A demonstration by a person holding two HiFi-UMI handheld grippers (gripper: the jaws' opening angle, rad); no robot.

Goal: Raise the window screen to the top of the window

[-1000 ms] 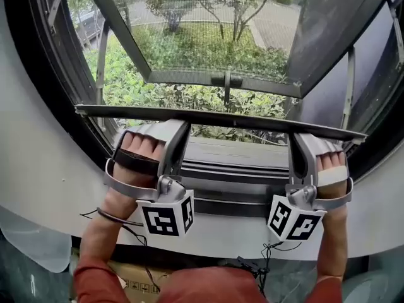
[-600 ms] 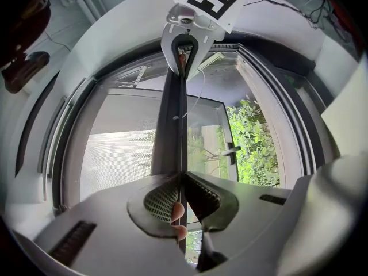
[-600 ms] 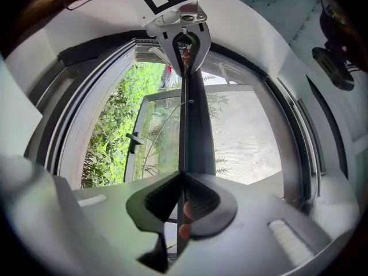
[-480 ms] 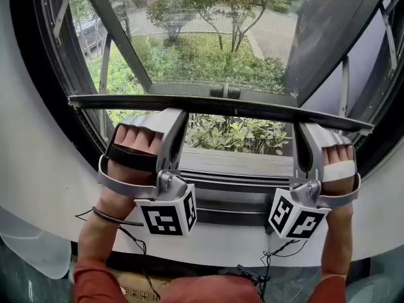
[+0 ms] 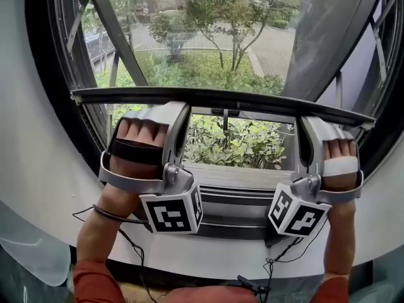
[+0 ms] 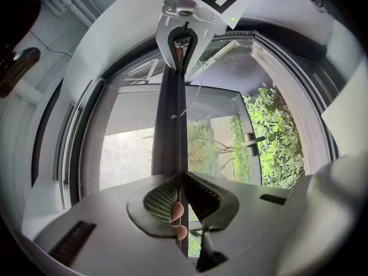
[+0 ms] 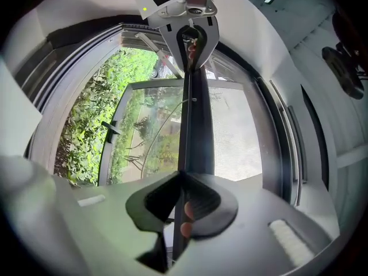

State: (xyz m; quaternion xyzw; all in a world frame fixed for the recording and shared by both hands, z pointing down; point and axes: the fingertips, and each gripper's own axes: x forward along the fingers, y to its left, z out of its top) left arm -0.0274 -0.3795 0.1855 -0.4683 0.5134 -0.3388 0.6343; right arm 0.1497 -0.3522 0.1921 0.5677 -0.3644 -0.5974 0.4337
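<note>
Now level screen bar (image 5: pixel 221 100), window (image 5: pixel 43 106), greenery (image 5: pixel 243 145) beyond

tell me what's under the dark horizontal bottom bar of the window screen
Open gap: green shrubs, a dark window handle, the grey sill. The left gripper and right gripper pinch the dark screen bar, jaws just eased open slightly, and hide the sill behind them.

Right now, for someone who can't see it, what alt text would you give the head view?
Two hand-held grippers, the left gripper and right gripper, clamp the dark bottom bar of a window screen, held part-way up, with leafy bushes outside below it. The right gripper's jaws have just been opening slightly, with the bar between them.
</note>
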